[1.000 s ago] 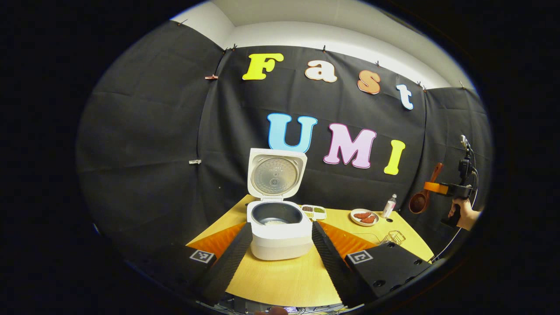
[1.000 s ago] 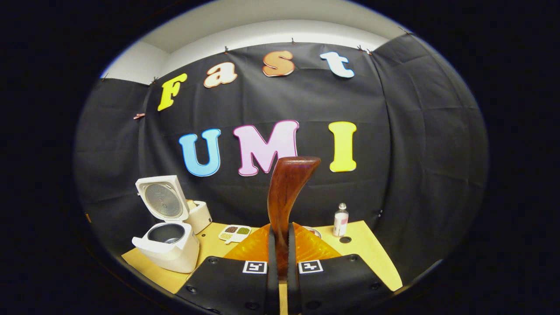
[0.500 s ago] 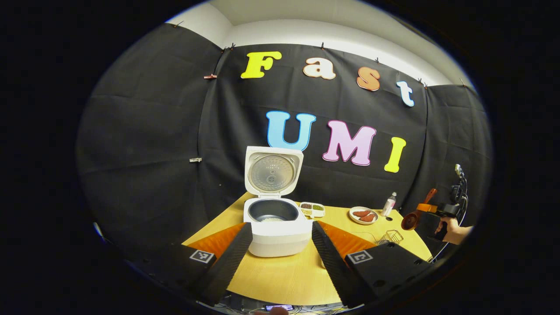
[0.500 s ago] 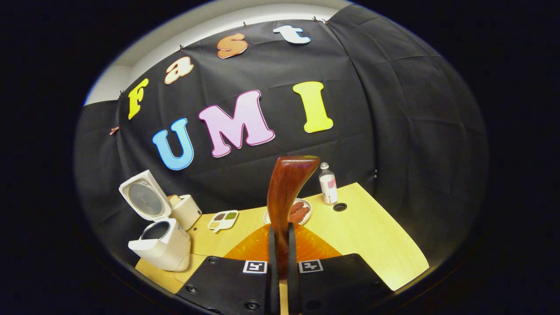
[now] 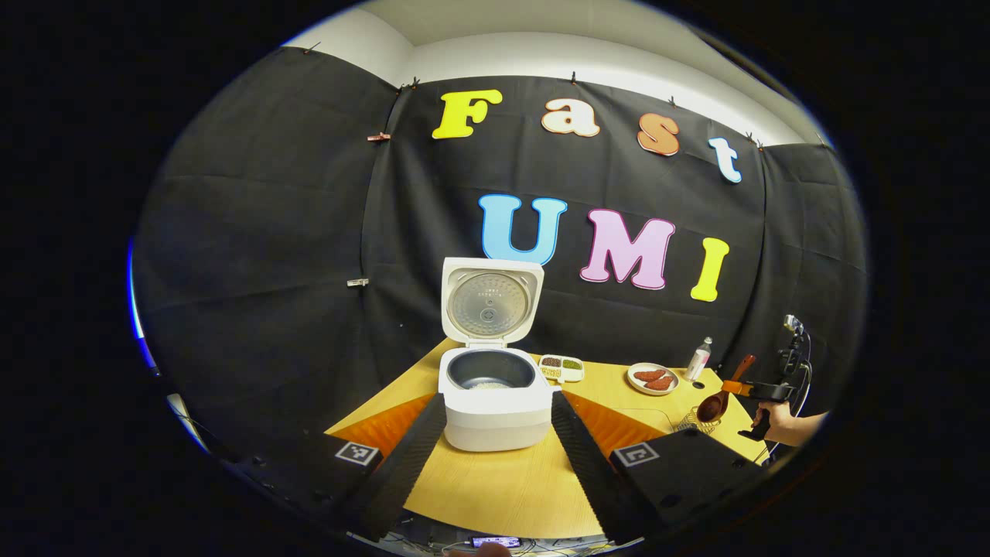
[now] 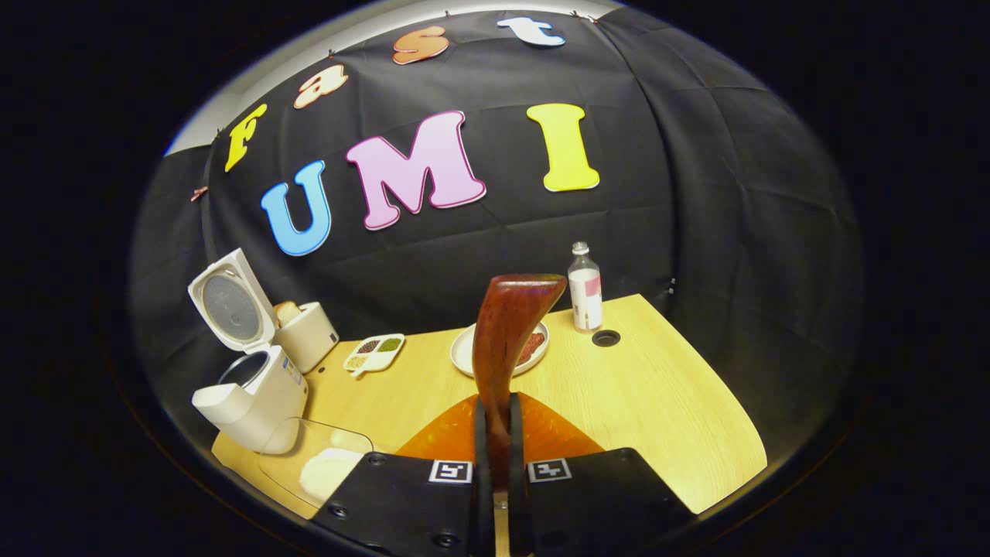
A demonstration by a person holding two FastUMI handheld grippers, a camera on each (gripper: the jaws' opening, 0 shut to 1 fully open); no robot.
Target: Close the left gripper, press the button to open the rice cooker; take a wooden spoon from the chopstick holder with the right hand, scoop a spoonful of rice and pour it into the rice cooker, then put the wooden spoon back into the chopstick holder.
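A: Table [image 5: 503, 487], booth, late in the job. Where do you stand?

B: Your rice cooker [image 5: 495, 398] sits lid-up at the table's back left, a little white rice in its pot, so the pour looks done. You are on the last step.

A: And the grippers?

B: Your left gripper [image 5: 495, 422] hangs wide apart, framing the cooker, holding nothing. Your right gripper [image 6: 495, 445] is clamped narrow on the wooden spoon [image 6: 506, 340], handle up.

A: Next?

B: In the left gripper view the spoon's bowl hovers just above the wire chopstick holder [image 5: 687, 422] at the table's right. Lower it straight in, then release.
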